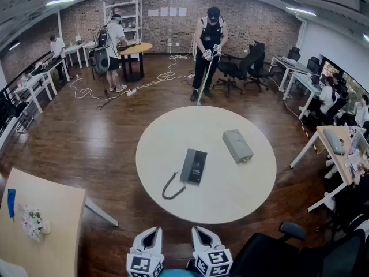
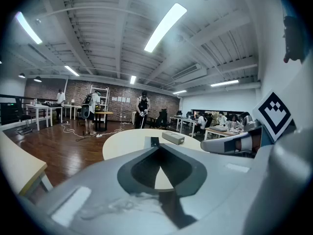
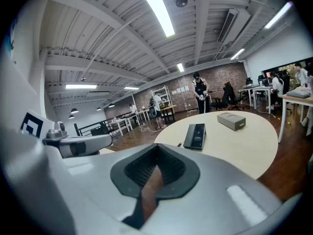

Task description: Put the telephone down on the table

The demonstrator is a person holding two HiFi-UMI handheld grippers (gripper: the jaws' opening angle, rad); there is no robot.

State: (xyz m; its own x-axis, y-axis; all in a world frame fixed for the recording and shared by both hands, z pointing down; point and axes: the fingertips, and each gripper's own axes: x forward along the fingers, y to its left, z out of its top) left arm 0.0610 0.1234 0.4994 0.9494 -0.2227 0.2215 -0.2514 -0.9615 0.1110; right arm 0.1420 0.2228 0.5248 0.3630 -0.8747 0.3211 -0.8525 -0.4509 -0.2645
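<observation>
Head view, telephone, grey box on table, left gripper, right gripper, fingers together, empty

Bright ceiling tubes, fisheye-warped edges

In my head view, the bottom edge cuts off the left gripper and the right gripper. In the left gripper view, jaw tips hide most of the telephone.

Hand-held tools: left gripper and right gripper, both white moulded shells tapering to rounded tips, each with a dark ribbed inner hollow. Rear cubes bear black-and-white square markers.
</observation>
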